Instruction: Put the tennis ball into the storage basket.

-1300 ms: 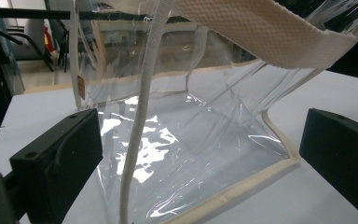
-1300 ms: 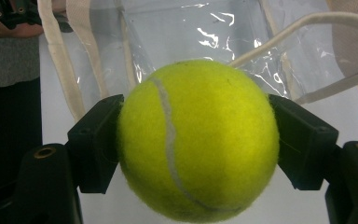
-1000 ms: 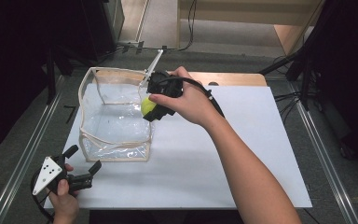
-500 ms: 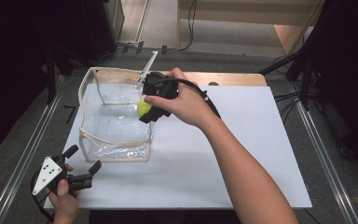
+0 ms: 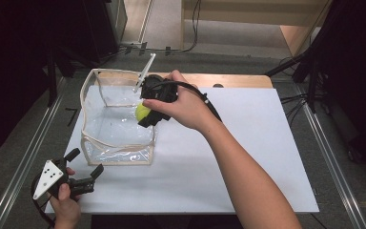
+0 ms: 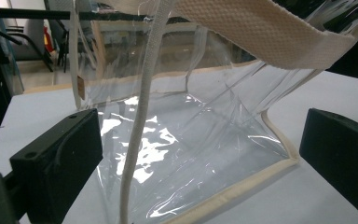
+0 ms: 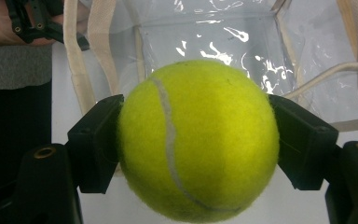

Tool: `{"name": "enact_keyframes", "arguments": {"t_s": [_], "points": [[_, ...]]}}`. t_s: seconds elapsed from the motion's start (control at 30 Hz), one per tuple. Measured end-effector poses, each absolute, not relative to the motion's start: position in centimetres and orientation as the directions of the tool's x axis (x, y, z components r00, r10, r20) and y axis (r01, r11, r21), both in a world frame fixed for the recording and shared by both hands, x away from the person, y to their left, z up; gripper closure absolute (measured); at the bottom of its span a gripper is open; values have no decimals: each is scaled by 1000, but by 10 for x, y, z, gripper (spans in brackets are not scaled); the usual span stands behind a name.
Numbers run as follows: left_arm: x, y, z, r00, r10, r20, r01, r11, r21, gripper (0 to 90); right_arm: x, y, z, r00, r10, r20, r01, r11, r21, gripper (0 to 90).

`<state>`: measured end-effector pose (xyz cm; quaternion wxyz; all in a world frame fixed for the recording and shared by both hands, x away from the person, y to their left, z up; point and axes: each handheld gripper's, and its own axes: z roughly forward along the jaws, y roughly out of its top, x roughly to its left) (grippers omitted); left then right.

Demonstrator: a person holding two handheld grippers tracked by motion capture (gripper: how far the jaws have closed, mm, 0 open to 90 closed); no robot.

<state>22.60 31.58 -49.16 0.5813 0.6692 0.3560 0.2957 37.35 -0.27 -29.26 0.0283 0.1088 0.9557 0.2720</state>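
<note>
Open bag mouth, unobstructed above

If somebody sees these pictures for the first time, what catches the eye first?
The bright yellow-green tennis ball, clamped in the right gripper over the right edge of the clear plastic bag with cream fabric trim. The bag stands open at the white table's left; the left gripper waits open in front of it.

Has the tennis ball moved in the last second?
Yes, slightly. In the high view the tennis ball, clamped in the right gripper, has shifted left, further over the clear bag's right wall.
</note>
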Motion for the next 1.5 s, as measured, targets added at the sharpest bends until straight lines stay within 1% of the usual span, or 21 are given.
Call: {"name": "enact_keyframes", "arguments": {"t_s": [0.67,1.07,1.5], "points": [[226,316,-492,572,820,-19,132,-69,989,0,372,14,-293,-980,199,8,172,829,532,230],[226,316,-492,573,819,-20,131,-68,989,0,372,23,-298,-984,179,8,156,832,533,230],[226,316,-492,573,819,-20,130,-67,989,0,372,33,-307,-984,179,17,162,840,518,229]]}}
